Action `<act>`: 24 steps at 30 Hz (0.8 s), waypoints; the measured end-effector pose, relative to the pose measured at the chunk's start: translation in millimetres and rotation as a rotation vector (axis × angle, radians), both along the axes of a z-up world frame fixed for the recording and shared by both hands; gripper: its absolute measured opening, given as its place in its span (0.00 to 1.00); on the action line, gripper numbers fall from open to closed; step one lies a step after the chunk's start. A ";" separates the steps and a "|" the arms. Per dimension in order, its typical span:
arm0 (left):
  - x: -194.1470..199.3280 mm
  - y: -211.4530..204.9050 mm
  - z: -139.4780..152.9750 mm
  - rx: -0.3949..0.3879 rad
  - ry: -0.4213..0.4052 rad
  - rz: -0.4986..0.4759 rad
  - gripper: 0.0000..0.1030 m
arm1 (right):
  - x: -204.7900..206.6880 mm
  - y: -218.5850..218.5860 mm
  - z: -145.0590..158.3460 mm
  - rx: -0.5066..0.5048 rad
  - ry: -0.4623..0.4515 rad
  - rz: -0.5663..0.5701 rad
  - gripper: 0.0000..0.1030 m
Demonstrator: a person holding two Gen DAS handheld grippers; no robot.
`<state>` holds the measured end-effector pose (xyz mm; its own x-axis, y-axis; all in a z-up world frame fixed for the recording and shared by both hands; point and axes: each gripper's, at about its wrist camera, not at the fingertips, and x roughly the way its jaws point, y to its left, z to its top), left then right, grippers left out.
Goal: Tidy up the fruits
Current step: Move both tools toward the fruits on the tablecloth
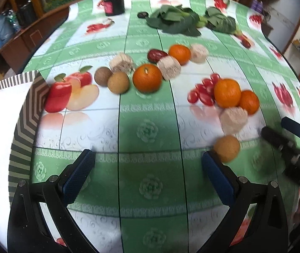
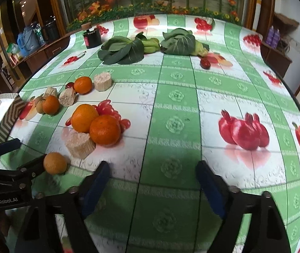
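Observation:
Several oranges lie on the fruit-print tablecloth: one mid-table (image 1: pixel 147 80), a pair to the right (image 1: pixel 227 92) (image 2: pixel 104 129), one farther back (image 1: pixel 179 54). Small brown round fruits sit left of them (image 1: pixel 118 82), and one lies just past my left gripper's right finger (image 1: pixel 226 148) (image 2: pixel 55 162). A red date (image 1: pixel 156 55) and pale cut chunks (image 1: pixel 233 119) lie among them. My left gripper (image 1: pixel 147 164) is open and empty above the cloth; it also shows in the right wrist view (image 2: pixel 23 154). My right gripper (image 2: pixel 152 170) is open and empty.
A striped box with a white inside (image 1: pixel 21 122) stands at the left edge. Leafy greens (image 2: pixel 122 50) and a dark jar (image 2: pixel 92 38) sit at the back. A second date (image 2: pixel 205 62) lies near the greens. Cabinets surround the table.

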<state>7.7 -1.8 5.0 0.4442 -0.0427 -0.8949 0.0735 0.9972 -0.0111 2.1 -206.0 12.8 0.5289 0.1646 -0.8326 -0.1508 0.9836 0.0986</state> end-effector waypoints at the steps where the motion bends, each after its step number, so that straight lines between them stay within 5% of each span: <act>1: -2.2 1.6 1.1 -0.009 0.010 -0.003 1.00 | -1.6 -5.1 2.0 0.039 0.014 -0.004 0.64; 5: -16.6 12.6 13.0 -0.045 0.012 0.002 0.99 | -10.4 -21.8 7.8 0.162 0.080 -0.038 0.61; 12: -45.5 20.2 43.5 0.032 -0.089 -0.019 0.99 | -37.3 -6.3 36.4 0.135 0.011 0.029 0.59; 24: -42.7 3.1 52.7 0.001 -0.051 -0.067 0.99 | -39.7 5.2 54.1 0.105 0.014 0.058 0.59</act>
